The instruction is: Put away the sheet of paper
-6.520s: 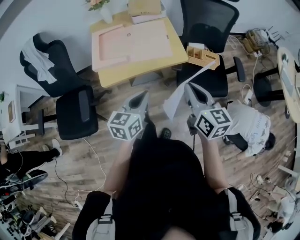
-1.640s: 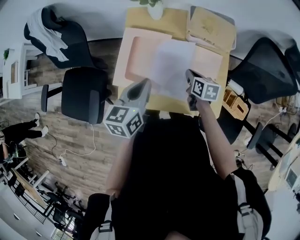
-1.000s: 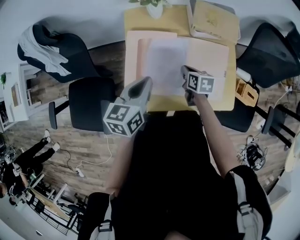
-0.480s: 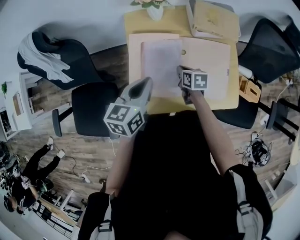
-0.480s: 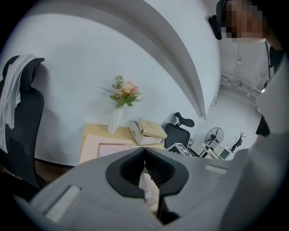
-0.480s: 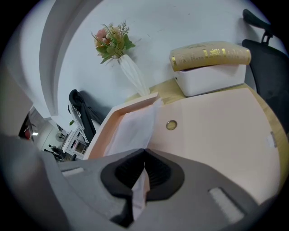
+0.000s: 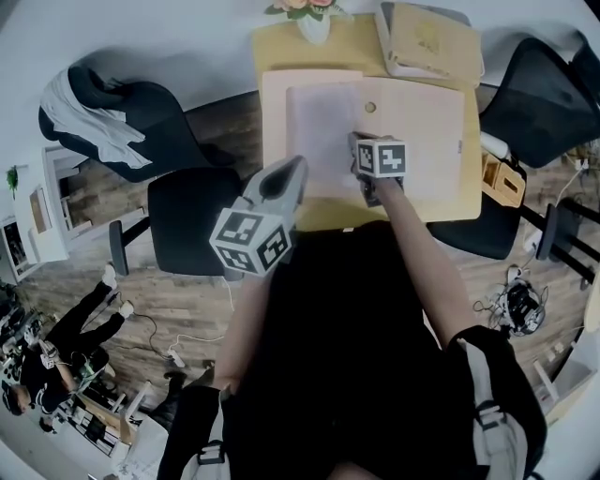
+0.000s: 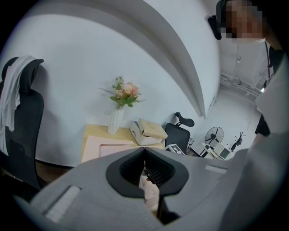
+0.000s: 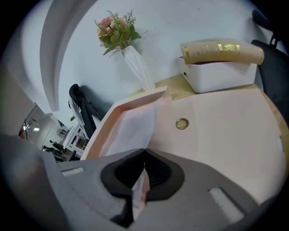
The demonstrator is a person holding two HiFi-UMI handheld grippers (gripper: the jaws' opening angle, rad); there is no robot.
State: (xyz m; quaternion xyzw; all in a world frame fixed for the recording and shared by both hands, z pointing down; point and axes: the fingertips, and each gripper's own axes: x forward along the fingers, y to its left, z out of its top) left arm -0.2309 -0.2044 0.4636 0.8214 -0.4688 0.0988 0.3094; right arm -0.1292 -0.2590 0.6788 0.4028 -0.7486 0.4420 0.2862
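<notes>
The white sheet of paper [image 7: 322, 120] lies over the left half of an open pink folder [image 7: 424, 122] on the wooden table [image 7: 349, 42]. My right gripper [image 7: 359, 146] is over the folder's middle, shut on the near edge of the sheet [image 9: 128, 131]; the paper runs from the right gripper's [image 9: 144, 151] closed jaws toward the folder's raised left flap [image 9: 135, 100]. A brass snap [image 9: 182, 123] sits on the folder just right of the sheet. My left gripper [image 7: 294, 171] hangs at the table's near edge, left of the right one, shut and empty [image 8: 144, 150].
A vase of flowers [image 7: 312, 19] stands at the table's back edge, a white box with a tan pouch [image 7: 429, 39] at the back right. Black office chairs [image 7: 187, 220] stand left and right [image 7: 539, 94] of the table. A wooden organiser [image 7: 502, 178] sits on the right.
I carried the sheet from mid-room to the table. Over the last second the right gripper lowered slightly left, and the sheet settled flatter on the folder. The left gripper stayed shut.
</notes>
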